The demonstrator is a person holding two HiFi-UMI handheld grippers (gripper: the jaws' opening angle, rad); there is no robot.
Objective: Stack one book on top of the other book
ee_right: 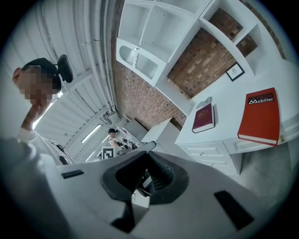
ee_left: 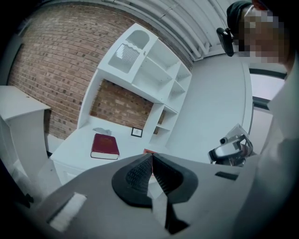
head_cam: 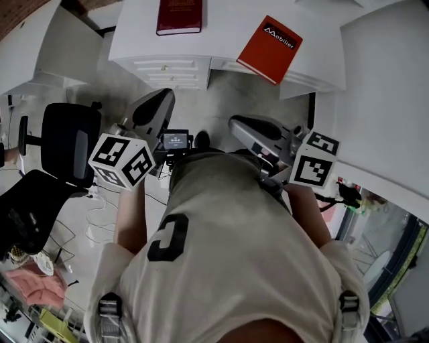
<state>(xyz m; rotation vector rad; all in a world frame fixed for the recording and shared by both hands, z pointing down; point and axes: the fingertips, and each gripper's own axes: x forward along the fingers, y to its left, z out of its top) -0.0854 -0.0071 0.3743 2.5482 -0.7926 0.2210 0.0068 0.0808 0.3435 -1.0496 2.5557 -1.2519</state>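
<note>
Lying flat and closed on the left half of the white desk [head_cam: 224,30], the dark red book [head_cam: 179,16] shows its pale page block toward the front edge. The orange-red book [head_cam: 270,48], also closed and marked "Mobilier" in white on a black patch, lies skewed on the right half with one corner at the front edge, well apart from the first. Neither book is touched: the left gripper [ee_left: 152,158] and the right gripper [ee_right: 150,156] hang short of the desk beside the person, each with its jaws clenched together on nothing.
</note>
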